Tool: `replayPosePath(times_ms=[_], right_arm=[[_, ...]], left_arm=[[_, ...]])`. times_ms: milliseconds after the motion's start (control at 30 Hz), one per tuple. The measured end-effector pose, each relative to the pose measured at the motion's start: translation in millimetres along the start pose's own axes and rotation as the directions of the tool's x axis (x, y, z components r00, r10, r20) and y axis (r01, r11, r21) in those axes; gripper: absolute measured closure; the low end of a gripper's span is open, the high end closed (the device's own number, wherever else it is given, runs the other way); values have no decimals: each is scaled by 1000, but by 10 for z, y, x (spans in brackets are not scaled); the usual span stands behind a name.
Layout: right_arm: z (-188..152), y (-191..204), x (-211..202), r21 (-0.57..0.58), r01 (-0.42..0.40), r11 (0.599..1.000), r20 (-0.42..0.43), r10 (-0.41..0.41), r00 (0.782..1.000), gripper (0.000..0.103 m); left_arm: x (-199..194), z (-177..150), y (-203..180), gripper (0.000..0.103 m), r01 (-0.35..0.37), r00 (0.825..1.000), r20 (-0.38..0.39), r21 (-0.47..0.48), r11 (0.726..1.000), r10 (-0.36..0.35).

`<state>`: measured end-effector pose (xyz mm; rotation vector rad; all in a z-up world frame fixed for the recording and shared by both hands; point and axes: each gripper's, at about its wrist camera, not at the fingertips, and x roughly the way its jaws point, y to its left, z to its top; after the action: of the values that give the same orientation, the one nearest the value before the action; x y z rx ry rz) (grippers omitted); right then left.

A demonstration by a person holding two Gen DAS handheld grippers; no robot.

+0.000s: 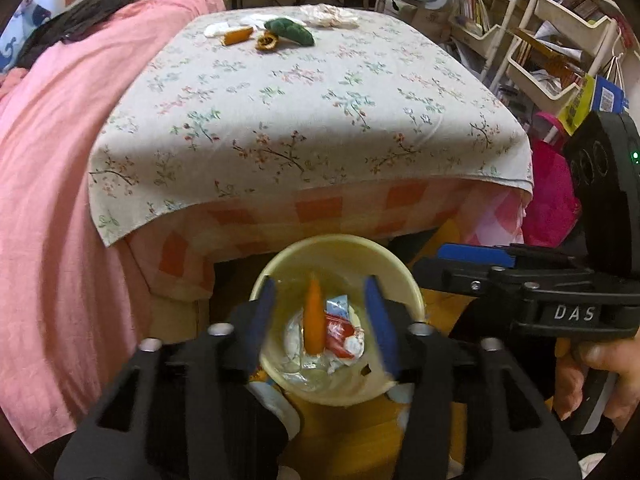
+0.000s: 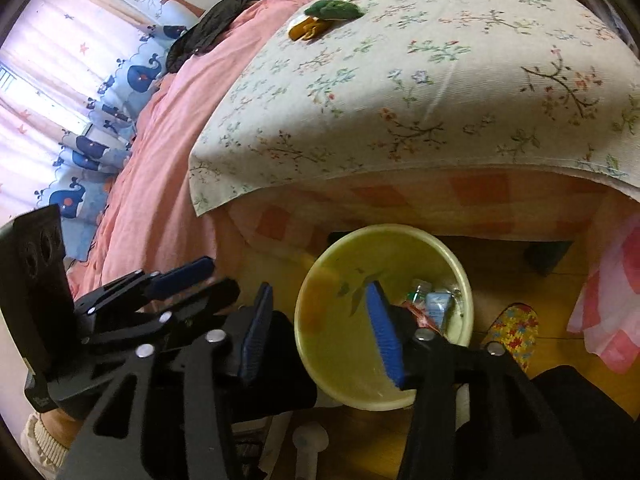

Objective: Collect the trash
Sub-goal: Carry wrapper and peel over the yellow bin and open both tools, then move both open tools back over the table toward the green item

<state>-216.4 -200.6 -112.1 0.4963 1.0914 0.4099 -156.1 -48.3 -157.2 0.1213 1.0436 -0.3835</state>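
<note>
We hold both hand-held grippers, left [image 1: 320,320] and right [image 2: 320,328], open and empty over the bin [image 1: 400,272] below the bed's near edge; scraps [image 1: 260,38] at the far edge could scatter if grabbed carelessly.

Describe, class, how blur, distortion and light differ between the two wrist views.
Left wrist view: the orange piece in the bin is smeared, the floral cloth bulges barrel-like. Right wrist view: the window glares white at left, the bin lies in shadow.
</note>
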Motion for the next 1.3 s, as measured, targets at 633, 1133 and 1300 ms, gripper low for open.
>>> replayPosePath(times_ms=[633, 1133, 1300], right_arm=[[20, -27, 3, 16, 15, 1000, 30, -16, 999, 47], [100, 165, -200, -78, 60, 995, 157, -47, 987, 46], [306, 301, -295, -139, 78, 987, 194, -50, 980, 46]], left_arm=[[-134, 77, 220, 25, -46, 994, 93, -122, 991, 58], [-327, 215, 413, 25, -65, 976, 189, -217, 974, 107], [-417, 431, 516, 23, -92, 963, 227, -235, 967, 147]])
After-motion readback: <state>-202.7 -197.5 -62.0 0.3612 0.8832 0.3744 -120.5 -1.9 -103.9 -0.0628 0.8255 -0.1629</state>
